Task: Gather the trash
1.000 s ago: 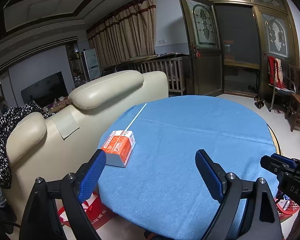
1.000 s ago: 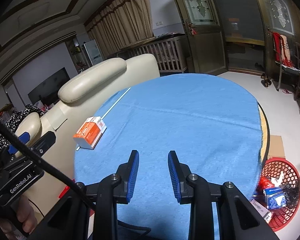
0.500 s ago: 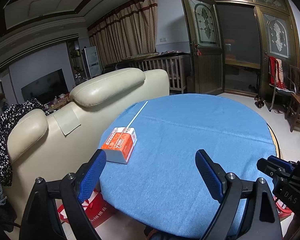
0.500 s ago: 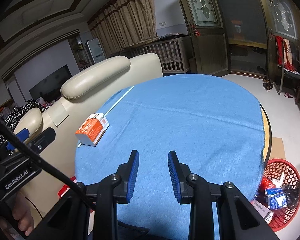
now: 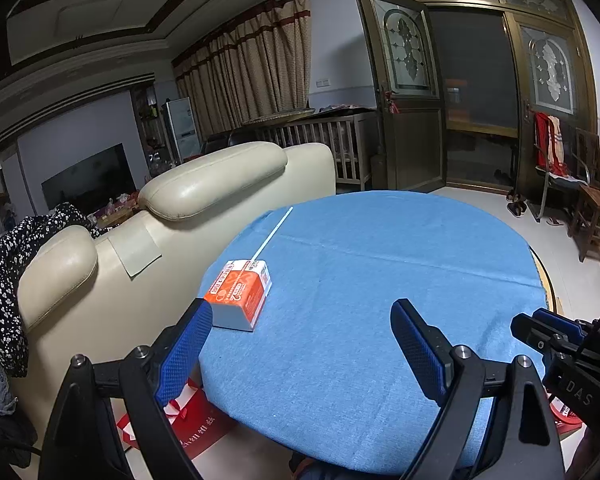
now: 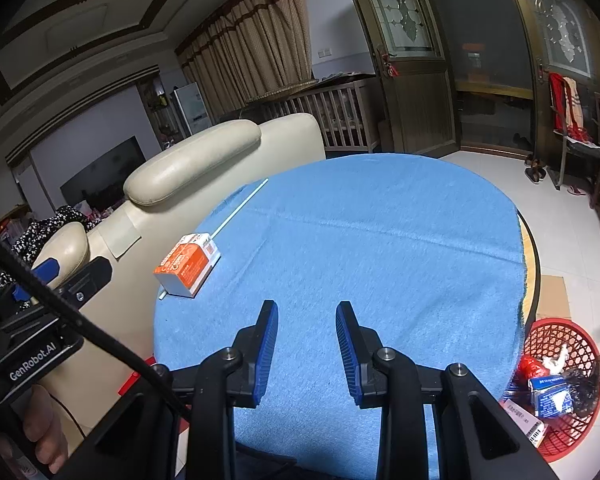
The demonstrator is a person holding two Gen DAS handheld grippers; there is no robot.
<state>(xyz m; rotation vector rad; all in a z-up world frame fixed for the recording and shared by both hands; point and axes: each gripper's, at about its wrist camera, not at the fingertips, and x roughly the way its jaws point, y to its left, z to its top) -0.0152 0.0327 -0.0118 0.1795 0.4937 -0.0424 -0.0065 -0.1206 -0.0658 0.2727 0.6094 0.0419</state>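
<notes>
Hovering wide, the left gripper (image 5: pixel 302 326) faces the orange box (image 5: pixel 239 293) — right gripper (image 6: pixel 307 330) narrow, empty.

A cream sofa (image 5: pixel 204 216) backs onto the round table (image 5: pixel 380 280) (blue cloth). Beyond: striped curtains (image 5: pixel 252 76), dark glazed doors (image 5: pixel 472 108), pale tiled floor (image 5: pixel 560 248).

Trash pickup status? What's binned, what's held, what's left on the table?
Done: the red basket on the floor holds several wrappers and cartons. In hand: nothing; left gripper open, right gripper nearly shut and empty. Left: the orange carton and white stick on the blue tablecloth.
</notes>
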